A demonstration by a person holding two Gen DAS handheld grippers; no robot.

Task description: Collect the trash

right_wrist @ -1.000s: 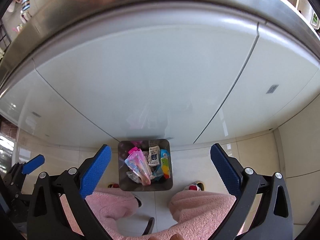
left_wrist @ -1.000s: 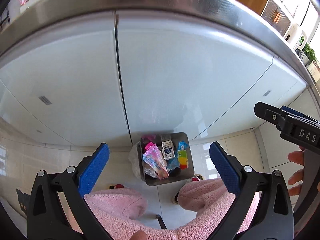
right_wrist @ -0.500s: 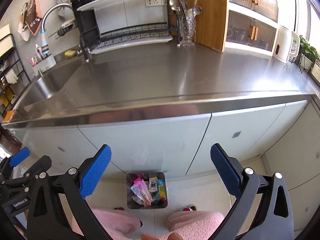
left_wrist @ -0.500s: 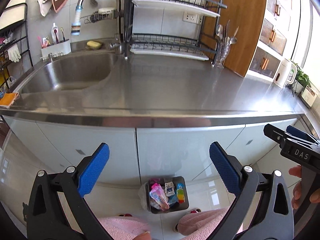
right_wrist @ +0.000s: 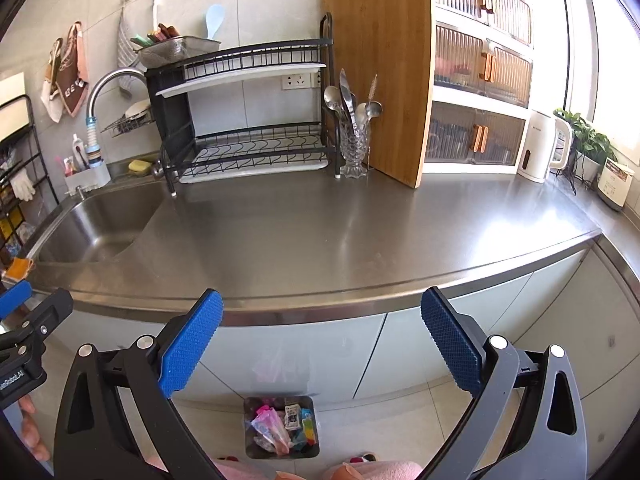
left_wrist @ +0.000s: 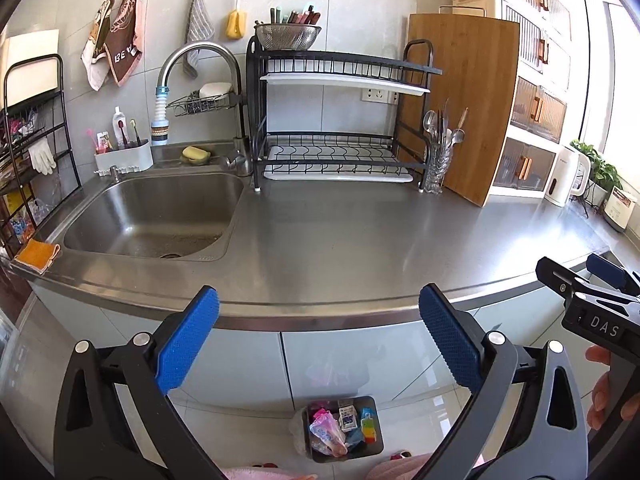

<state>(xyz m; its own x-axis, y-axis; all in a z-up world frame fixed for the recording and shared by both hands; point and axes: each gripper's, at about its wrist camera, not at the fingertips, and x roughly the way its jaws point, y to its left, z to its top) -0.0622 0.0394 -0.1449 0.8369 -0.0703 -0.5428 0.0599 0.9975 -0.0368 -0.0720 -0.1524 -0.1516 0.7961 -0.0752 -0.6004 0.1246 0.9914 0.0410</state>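
Observation:
A small grey trash bin (left_wrist: pixel 376 454) stands on the floor below the counter and holds several colourful wrappers (left_wrist: pixel 330 432). It also shows in the right wrist view (right_wrist: pixel 314 452) with its wrappers (right_wrist: pixel 276 428). My left gripper (left_wrist: pixel 318 338) is open and empty, held in front of the steel counter (left_wrist: pixel 360 232), above the bin. My right gripper (right_wrist: pixel 322 340) is open and empty, beside the left one. The right gripper's side shows at the right edge of the left wrist view (left_wrist: pixel 588 300). No trash shows on the counter (right_wrist: pixel 360 224).
A sink (left_wrist: pixel 152 216) with a faucet (left_wrist: pixel 192 64) is at the left. A black dish rack (left_wrist: pixel 340 120), a utensil glass (left_wrist: pixel 438 164) and a wooden cutting board (left_wrist: pixel 468 108) stand at the back. A white kettle (left_wrist: pixel 568 176) is far right. Pale cabinet doors (right_wrist: pixel 304 360) lie below.
Both grippers have risen and tilted up from looking down at the bin and cabinet doors to facing the whole counter. The bin now sits small at the bottom. Both stayed open.

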